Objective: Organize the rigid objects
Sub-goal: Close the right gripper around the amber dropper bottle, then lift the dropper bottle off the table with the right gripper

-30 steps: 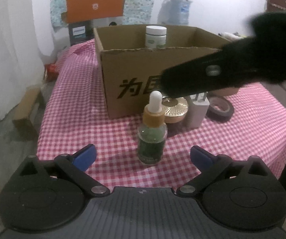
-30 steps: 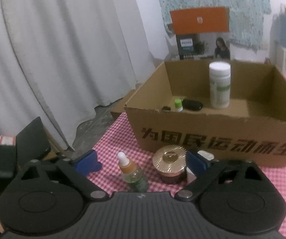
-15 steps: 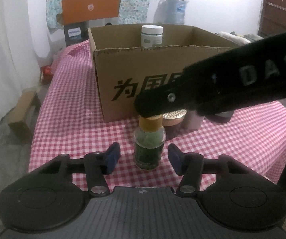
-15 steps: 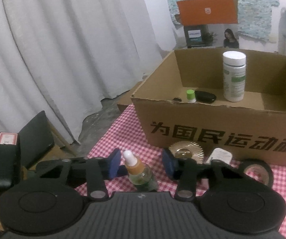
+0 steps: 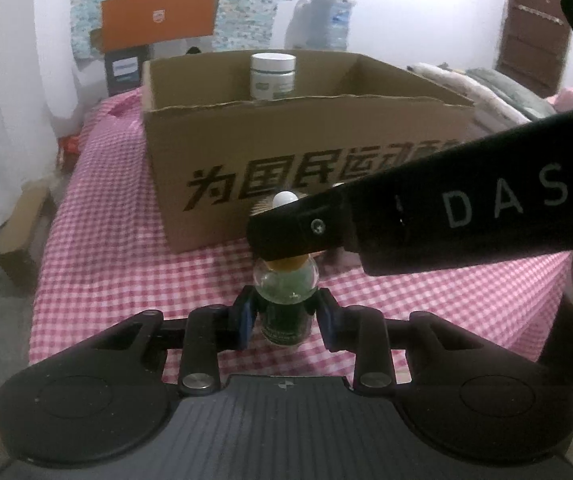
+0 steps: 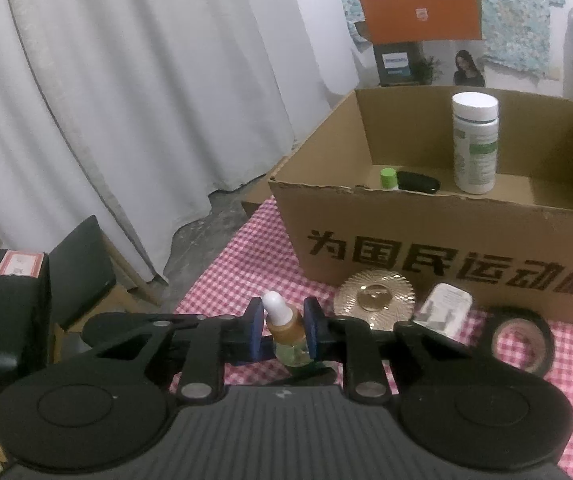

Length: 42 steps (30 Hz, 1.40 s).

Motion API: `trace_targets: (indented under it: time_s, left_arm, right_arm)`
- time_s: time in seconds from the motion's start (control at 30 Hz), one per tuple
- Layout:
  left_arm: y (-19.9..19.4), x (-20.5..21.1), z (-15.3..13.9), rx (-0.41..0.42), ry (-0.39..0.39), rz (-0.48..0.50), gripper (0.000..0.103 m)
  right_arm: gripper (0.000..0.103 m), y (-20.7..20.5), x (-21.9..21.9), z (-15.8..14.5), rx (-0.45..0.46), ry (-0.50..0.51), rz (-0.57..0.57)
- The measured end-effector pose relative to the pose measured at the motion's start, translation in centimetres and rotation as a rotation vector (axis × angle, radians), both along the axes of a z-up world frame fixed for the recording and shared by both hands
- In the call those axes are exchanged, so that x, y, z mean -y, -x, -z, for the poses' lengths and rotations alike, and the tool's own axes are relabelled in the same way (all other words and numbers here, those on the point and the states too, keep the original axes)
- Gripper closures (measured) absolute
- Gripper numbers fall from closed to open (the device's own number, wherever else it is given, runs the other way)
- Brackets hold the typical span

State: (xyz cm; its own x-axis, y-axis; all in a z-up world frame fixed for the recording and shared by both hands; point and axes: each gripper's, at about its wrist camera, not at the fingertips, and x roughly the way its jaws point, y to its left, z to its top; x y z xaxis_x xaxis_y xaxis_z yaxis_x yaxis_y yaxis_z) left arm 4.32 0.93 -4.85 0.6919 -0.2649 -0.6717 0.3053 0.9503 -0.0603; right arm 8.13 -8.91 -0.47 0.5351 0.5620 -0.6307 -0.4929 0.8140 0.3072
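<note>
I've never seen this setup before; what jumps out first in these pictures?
Both grippers close on one small dropper bottle standing on the checked cloth: the left gripper at its glass body, the right gripper at its amber collar. Just behind stands an open cardboard box with bold black characters, a white-capped bottle upright inside.

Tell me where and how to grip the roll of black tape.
The black tape roll stands on edge beside the cardboard box, hole facing the camera. Come from above and pinch across its top arc, one finger in the hole, one outside; its round rim might roll otherwise.
</note>
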Motion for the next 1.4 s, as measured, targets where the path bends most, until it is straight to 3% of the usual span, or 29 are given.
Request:
trace_targets:
  time_s: [0.1, 0.3, 1.4]
  left_arm:
    - [0.1, 0.9, -0.1, -0.008, 0.002, 0.033, 0.072]
    - [0.0, 2.4, 0.2, -0.005, -0.073, 0.069, 0.071]
    - [-0.7, 2.8, 1.2, -0.038, -0.076, 0.05, 0.072]
  right_arm:
    - [0.08, 0.3, 0.8, -0.2, -0.001, 0.011, 0.016]
    - [0.08, -0.1, 2.1, 0.3, -0.025, 0.016, 0.043]
    - [0.08, 0.3, 3.0, 0.2, -0.039, -0.007, 0.04]
